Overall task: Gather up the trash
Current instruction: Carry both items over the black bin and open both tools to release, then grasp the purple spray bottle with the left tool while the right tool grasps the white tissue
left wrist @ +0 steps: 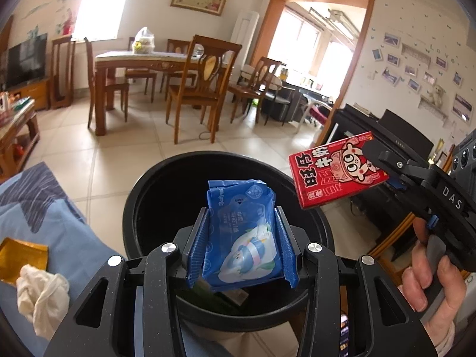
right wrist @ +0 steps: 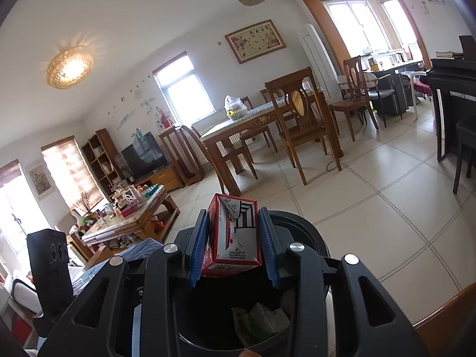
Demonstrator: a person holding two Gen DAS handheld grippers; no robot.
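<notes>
My left gripper [left wrist: 241, 223] is shut on a blue wet-wipe packet [left wrist: 242, 232], held over the mouth of a round black trash bin [left wrist: 142, 196]. A red milk carton [left wrist: 337, 169] hangs to the right of the bin, above its rim, clamped in my right gripper [left wrist: 376, 160], which a hand [left wrist: 428, 279] holds. In the right wrist view the right gripper [right wrist: 233, 232] is shut on that red carton [right wrist: 235, 235], with the black bin [right wrist: 309, 232] below. Crumpled greenish trash [right wrist: 261, 324] lies inside the bin.
A blue sofa cover [left wrist: 44, 217] at the left carries a gold wrapper [left wrist: 23, 255] and a crumpled white tissue [left wrist: 41, 291]. Beyond stand a wooden dining table [left wrist: 142, 62] with chairs [left wrist: 202, 86], a cluttered coffee table [right wrist: 128, 223], and a black piano [left wrist: 386, 136] at right.
</notes>
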